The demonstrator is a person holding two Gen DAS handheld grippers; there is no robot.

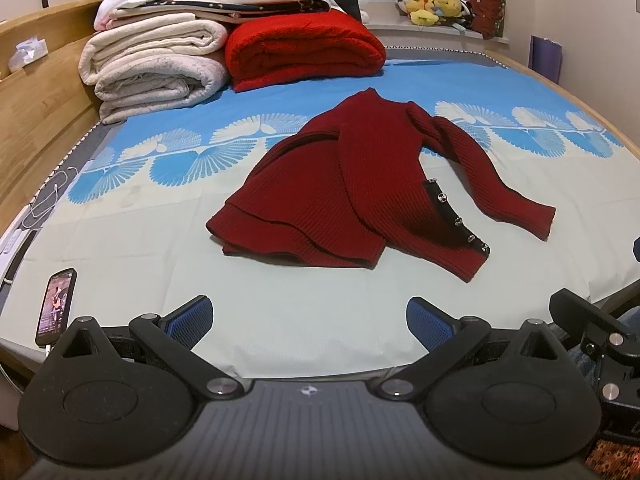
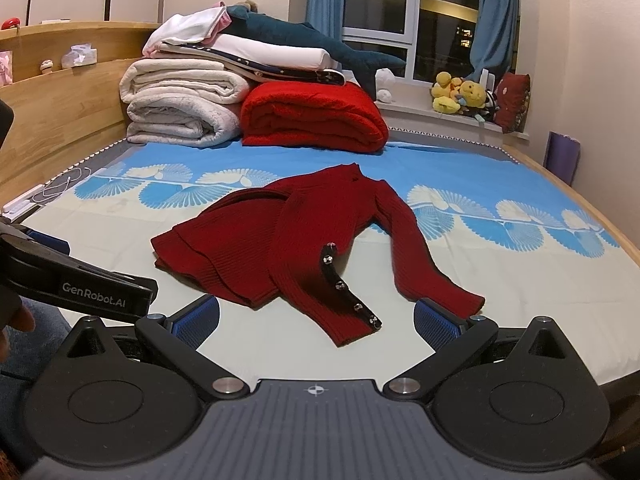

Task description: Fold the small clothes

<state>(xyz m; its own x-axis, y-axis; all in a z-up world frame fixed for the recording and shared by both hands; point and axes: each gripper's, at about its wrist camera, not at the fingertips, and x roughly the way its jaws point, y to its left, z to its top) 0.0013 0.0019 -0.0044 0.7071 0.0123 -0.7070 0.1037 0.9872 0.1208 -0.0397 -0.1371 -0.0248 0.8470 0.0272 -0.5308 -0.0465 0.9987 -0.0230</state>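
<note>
Two grippers hover low over the near edge of a bed (image 1: 120, 248), and we hold one in each hand. From the left wrist view, starting at the far left, we see a phone (image 1: 56, 306) lying on the bed with its screen lit, near a white cable (image 1: 48, 200) at the mattress edge. Our left gripper (image 1: 310, 322) has its jaws spread wide, and nothing sits between the blue pads (image 1: 192, 320); they are over bare sheet, well short of the garment. Farther back on the left, a stack of pale blankets (image 1: 156, 68) rests against the wooden headboard (image 1: 36, 92), with a folded red blanket (image 1: 304, 52) touching it on the right.

At the middle of the bed lies the cardigan (image 1: 340, 188), dark red and ribbed. It is partly folded, one sleeve laid across the body. The other sleeve (image 2: 432, 264) trails out to the right, flat on the sheet. A dark strip of shiny buttons (image 2: 344, 284) runs down the front edge nearest us.

From the right wrist view, our right gripper (image 2: 318, 320) also has its jaws wide apart and holds nothing. The cardigan's button edge lies between its pads, and the right sleeve's cuff is just beside the right pad. Yellow plush toys (image 2: 460, 96) sit on the windowsill at far right.
</note>
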